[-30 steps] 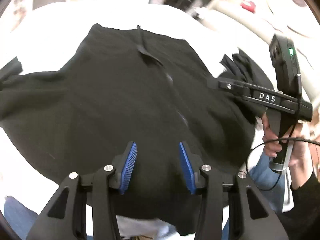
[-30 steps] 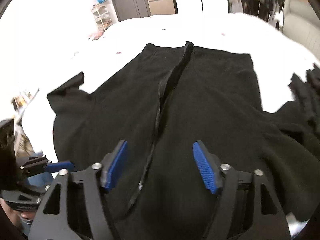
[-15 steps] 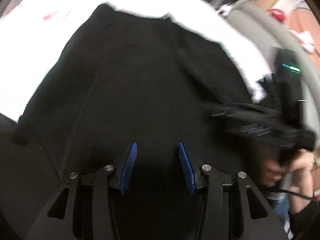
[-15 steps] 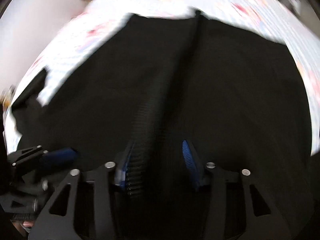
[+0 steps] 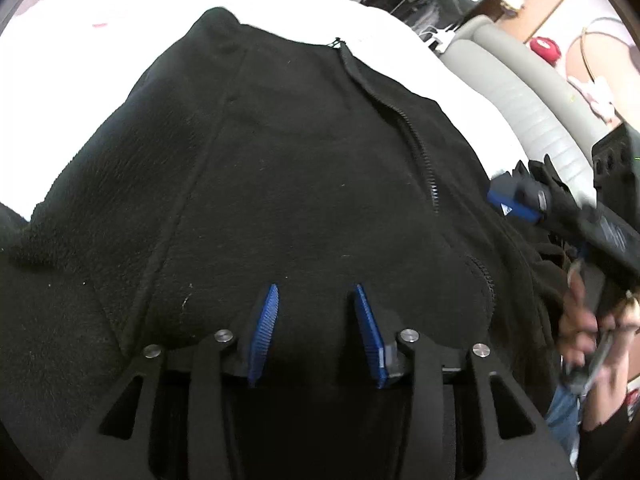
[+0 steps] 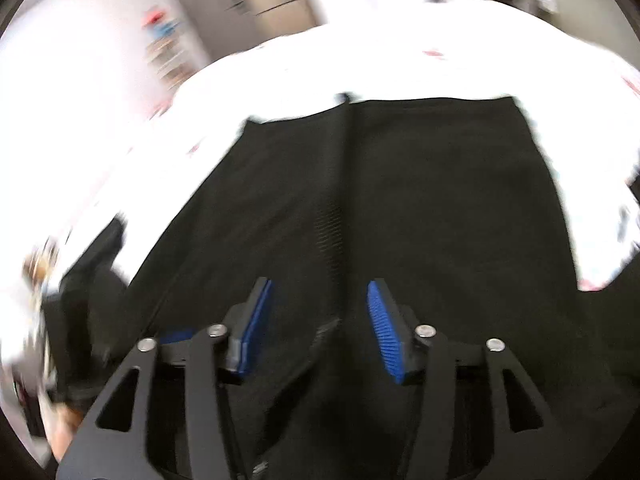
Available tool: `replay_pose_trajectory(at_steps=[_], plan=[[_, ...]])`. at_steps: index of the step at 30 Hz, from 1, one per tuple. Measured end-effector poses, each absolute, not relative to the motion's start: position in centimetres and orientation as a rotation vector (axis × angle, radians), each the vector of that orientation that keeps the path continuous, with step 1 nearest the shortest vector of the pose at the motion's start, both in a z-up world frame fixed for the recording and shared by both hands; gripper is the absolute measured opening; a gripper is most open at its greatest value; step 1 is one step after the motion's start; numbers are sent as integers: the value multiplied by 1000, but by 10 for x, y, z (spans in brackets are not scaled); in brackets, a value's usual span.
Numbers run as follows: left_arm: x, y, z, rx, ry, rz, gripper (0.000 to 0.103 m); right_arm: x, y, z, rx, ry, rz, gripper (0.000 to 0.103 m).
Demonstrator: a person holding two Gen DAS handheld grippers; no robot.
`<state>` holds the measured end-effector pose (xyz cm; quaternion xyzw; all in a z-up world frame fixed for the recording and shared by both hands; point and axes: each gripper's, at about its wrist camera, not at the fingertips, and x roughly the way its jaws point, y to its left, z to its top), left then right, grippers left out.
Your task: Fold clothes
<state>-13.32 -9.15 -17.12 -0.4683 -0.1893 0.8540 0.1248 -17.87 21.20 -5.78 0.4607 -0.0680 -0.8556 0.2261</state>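
On the white bed (image 5: 132, 8), a black zip-front fleece jacket (image 5: 288, 168) lies spread flat and covers most of the sheet, its hem toward the far edge and its zipper (image 5: 416, 136) running from that hem back toward you. Your left hand-held gripper (image 5: 316, 330) hangs close over the fleece near the bed's near edge, left of the zipper; its blue pads stand apart, the jaws are opening, and only flat cloth shows under the gap. Your right hand-held gripper (image 6: 320, 326) hangs over the jacket too, its jaws opening, with the zipper line under the gap; the view is blurred, so whether a pad touches the cloth cannot be told. From the left wrist view, your right hand (image 5: 588, 320) grips that tool's handle at the bed's right edge.
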Motion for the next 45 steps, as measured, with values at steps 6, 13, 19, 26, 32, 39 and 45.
replay_pose_trajectory(at_steps=[6,13,19,26,32,39,45], plan=[[-137,-90,-177,-1372,-559,2485,46,-136,188,-92,1403,54,-2335,55],[-145,-75,-173,-1394,-475,2507,52,-134,218,-74,1432,125,-2547,63],[-193,-86,-115,-1366,-372,2583,54,-197,218,-45,1324,-70,-2341,63],[-275,-95,-154,-1541,-274,2571,54,-237,156,-92,1431,107,-2179,55],[-279,-121,-148,-1614,-266,2579,43,-270,209,-104,1537,87,-2211,39],[-333,-103,-118,-1410,-233,2530,49,-300,185,-53,1283,137,-2253,55],[-357,-127,-156,-1572,-172,2539,50,-354,184,-111,1505,54,-2157,44]])
